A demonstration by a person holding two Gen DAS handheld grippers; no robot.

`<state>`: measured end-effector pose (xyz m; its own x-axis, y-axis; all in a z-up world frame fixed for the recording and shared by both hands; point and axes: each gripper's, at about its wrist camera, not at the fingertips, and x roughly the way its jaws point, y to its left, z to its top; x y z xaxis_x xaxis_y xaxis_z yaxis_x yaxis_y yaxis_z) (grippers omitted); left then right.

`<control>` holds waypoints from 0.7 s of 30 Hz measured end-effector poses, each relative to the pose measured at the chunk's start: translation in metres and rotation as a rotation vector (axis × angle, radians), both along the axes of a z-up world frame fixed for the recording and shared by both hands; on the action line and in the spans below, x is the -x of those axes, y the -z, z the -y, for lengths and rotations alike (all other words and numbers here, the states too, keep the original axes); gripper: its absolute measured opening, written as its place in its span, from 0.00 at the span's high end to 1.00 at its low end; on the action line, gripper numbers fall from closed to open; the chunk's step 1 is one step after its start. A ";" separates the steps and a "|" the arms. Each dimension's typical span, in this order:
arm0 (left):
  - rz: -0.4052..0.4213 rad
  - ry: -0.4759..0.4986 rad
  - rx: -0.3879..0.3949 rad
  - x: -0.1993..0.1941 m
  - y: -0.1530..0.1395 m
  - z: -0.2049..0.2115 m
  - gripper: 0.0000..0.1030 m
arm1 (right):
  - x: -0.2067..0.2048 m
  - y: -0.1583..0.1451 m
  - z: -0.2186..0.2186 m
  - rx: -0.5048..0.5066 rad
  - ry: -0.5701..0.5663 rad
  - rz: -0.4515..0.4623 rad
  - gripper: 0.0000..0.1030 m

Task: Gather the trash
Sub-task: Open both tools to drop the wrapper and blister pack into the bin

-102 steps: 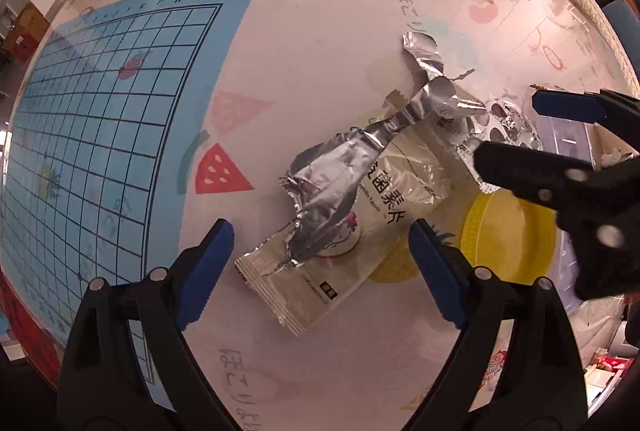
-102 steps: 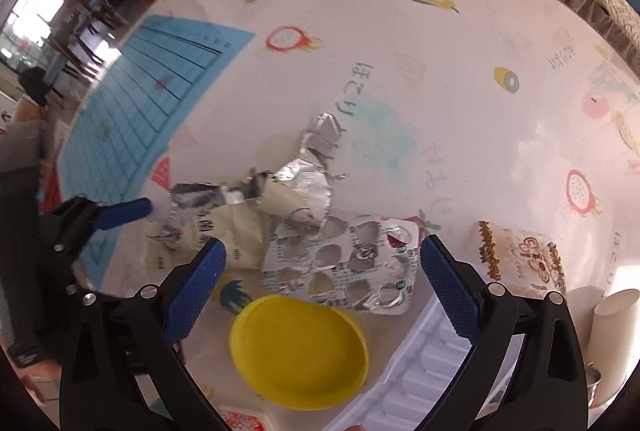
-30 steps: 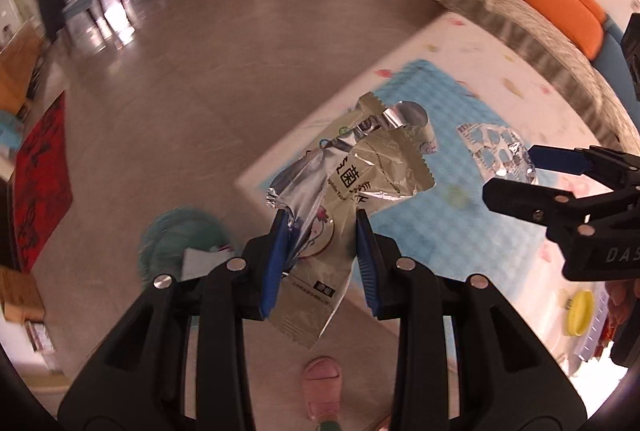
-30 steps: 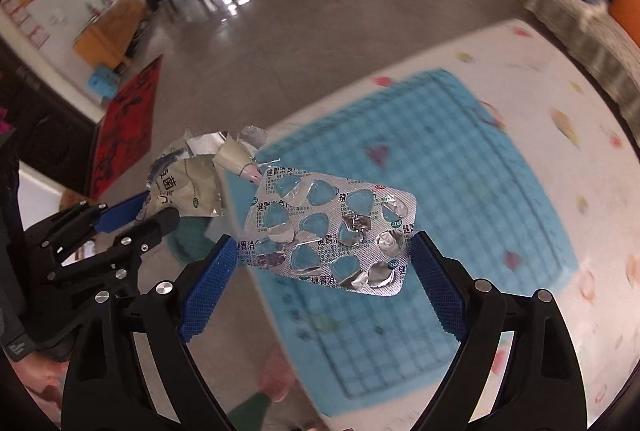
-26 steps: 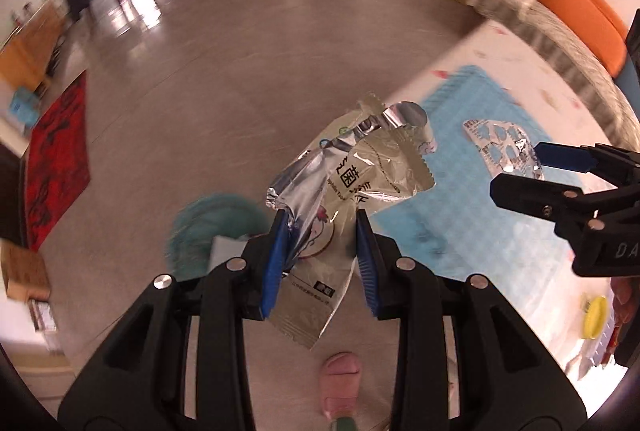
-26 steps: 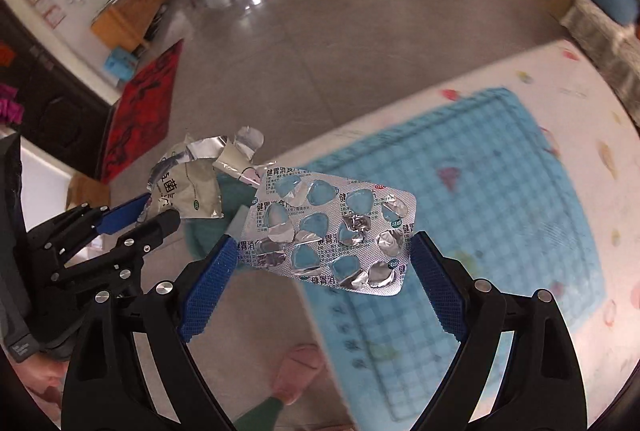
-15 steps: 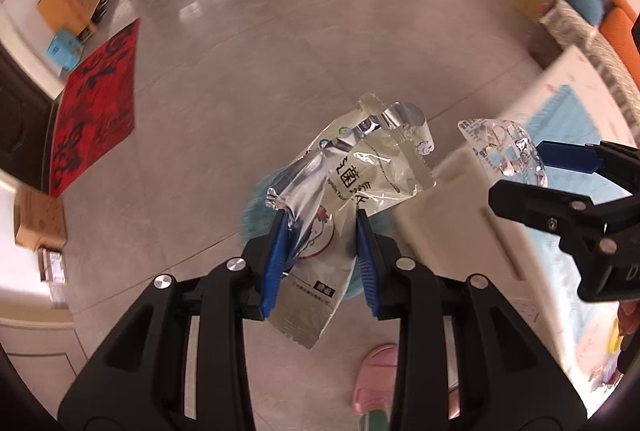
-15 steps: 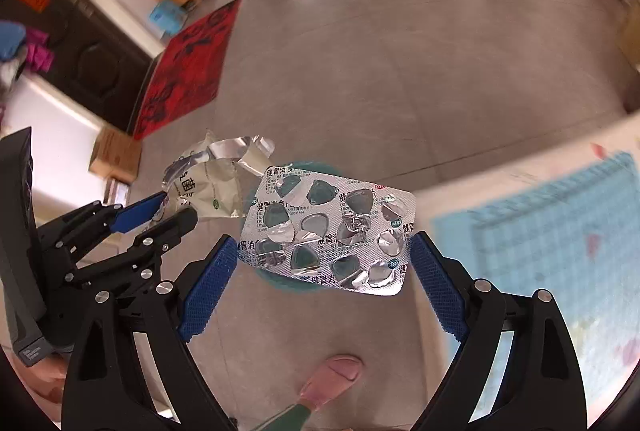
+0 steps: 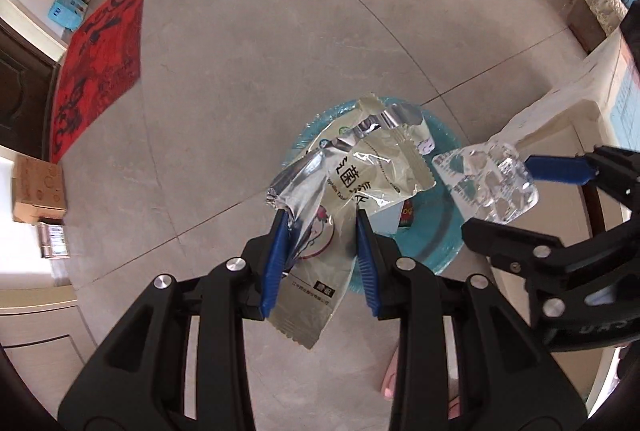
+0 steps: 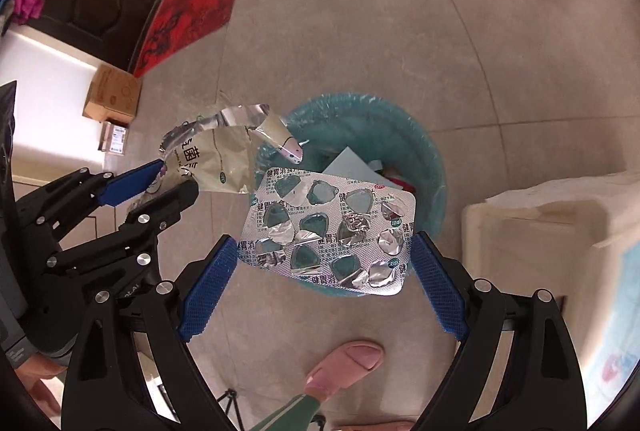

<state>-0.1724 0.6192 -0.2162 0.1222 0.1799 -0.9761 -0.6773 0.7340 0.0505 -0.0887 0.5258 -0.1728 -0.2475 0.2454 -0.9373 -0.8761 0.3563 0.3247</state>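
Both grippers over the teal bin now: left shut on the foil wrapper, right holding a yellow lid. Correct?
Not quite. The right gripper holds no yellow lid; its jaws clamp a used pill blister pack by its two ends, as the right wrist view shows. The rest stands: the left gripper is shut on the foil wrapper, and both hang above the teal bin.

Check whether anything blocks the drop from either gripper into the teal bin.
Nothing visible does. The foil wrapper and blister pack hang over the open bin, with only trash already lying inside it.
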 end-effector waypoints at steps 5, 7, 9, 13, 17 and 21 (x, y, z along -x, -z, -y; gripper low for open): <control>-0.020 -0.032 0.045 -0.004 0.019 -0.012 0.67 | 0.000 0.014 -0.005 0.035 -0.013 0.018 0.14; -0.017 -0.045 0.077 -0.002 0.025 -0.019 0.57 | -0.002 0.018 -0.006 0.041 -0.013 0.012 0.12; -0.008 -0.041 0.088 0.000 0.029 -0.022 0.54 | -0.003 0.020 -0.006 0.042 -0.016 0.018 0.06; -0.018 -0.017 0.086 0.001 0.035 -0.023 0.42 | -0.005 0.022 -0.004 0.035 -0.022 0.015 0.05; -0.009 -0.013 0.082 0.006 0.033 -0.024 0.38 | -0.009 0.019 0.002 0.029 -0.008 0.011 0.05; 0.022 -0.029 0.067 0.005 0.016 -0.017 0.32 | -0.013 0.002 0.010 -0.026 0.006 -0.002 0.05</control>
